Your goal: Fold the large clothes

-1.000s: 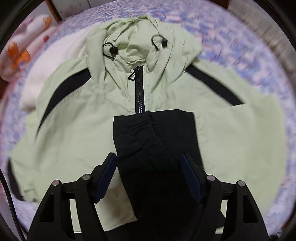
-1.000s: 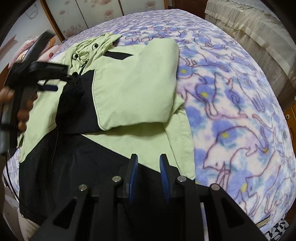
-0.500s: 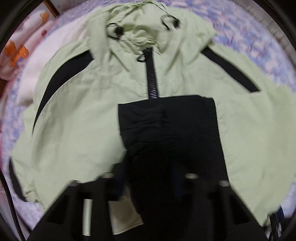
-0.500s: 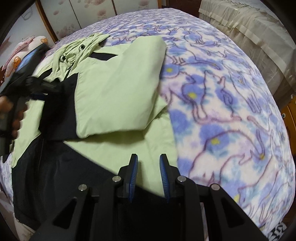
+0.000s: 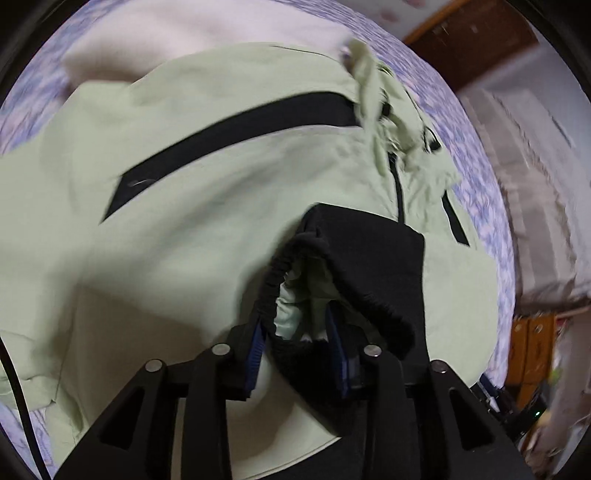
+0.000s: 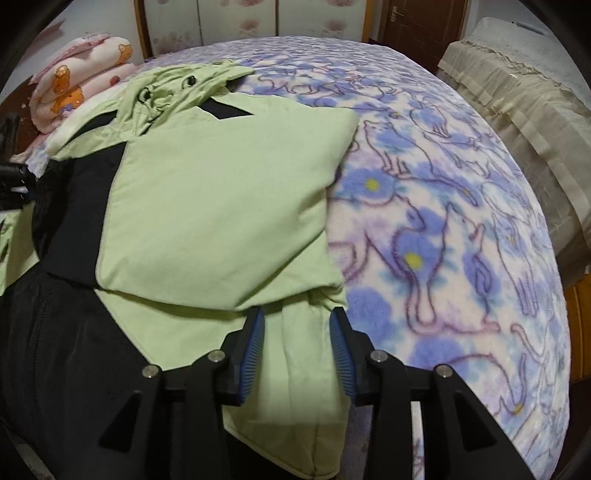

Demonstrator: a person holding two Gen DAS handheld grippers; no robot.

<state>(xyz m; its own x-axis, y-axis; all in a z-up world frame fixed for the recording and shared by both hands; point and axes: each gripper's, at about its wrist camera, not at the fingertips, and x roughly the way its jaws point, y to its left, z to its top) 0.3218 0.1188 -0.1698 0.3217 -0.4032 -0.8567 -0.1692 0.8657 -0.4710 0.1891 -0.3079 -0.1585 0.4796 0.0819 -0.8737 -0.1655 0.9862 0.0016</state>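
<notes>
A light green jacket [image 5: 192,229] with black panels lies front up on the bed, hood [image 6: 177,85] at the far end. Its right sleeve [image 6: 221,206] is folded across the chest. My left gripper [image 5: 297,332] is shut on the black elastic cuff [image 5: 310,258] of the other sleeve and holds it over the chest. My right gripper [image 6: 297,332] stands partly open over the jacket's right side edge [image 6: 306,354], with green cloth between its fingers but not clamped.
A fleece blanket [image 6: 443,206] with blue and purple animal print covers the bed. A rolled pink quilt [image 6: 77,88] lies at the head, left. A beige covered piece of furniture [image 6: 524,110] stands to the right. Wooden doors [image 6: 417,18] are behind.
My left gripper closed on the black cuff and swung left with it, lifting the sleeve. My right gripper opened from nearly shut and moved up to the jacket's right edge.
</notes>
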